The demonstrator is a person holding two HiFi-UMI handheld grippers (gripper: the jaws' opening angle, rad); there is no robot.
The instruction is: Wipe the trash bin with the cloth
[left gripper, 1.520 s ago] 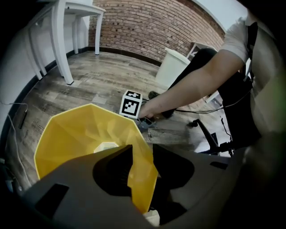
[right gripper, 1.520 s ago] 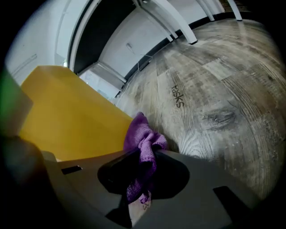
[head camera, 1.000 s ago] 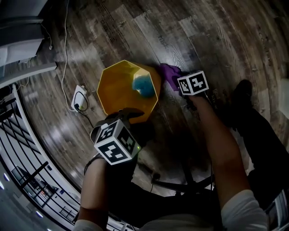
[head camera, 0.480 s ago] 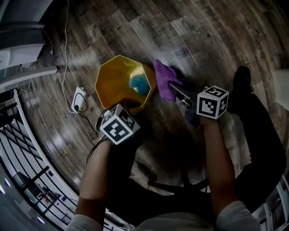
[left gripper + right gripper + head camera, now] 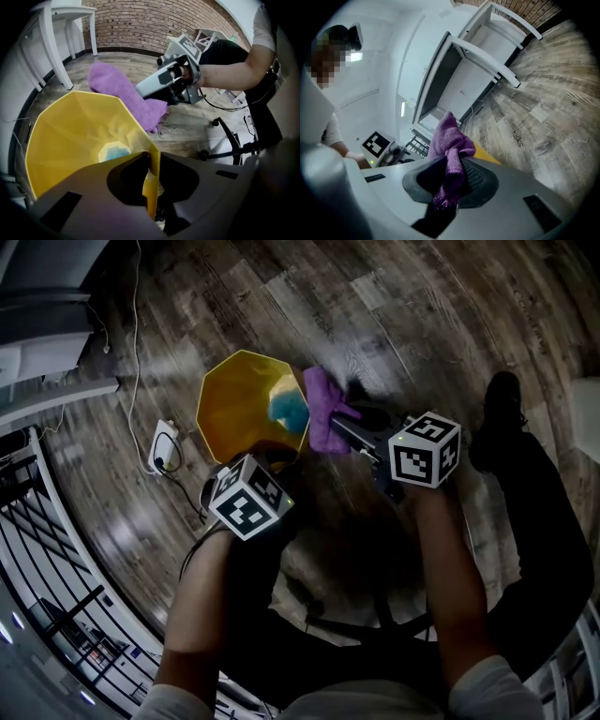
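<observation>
A yellow, many-sided trash bin (image 5: 239,404) stands on the wood floor, with something blue (image 5: 291,411) at its bottom. My left gripper (image 5: 272,457) points steeply down at the bin's near rim. In the left gripper view its jaws (image 5: 151,180) have just been closing, and the pads now pinch the yellow rim (image 5: 152,164). My right gripper (image 5: 342,426) is shut on a purple cloth (image 5: 323,409), held at the bin's right rim. The right gripper view shows the cloth (image 5: 449,140) bunched between the pads. The left gripper view shows the cloth (image 5: 119,89) hanging over the bin's far edge.
A white plug block with a cable (image 5: 164,446) lies on the floor left of the bin. A chair base (image 5: 375,615) and the person's shoe (image 5: 497,418) are near me. White table legs (image 5: 51,42) and a brick wall (image 5: 131,23) stand beyond the bin.
My right gripper has risen with the purple cloth from the floor beside the bin to the bin's right rim. My left gripper has sunk onto the near rim and closed on it.
</observation>
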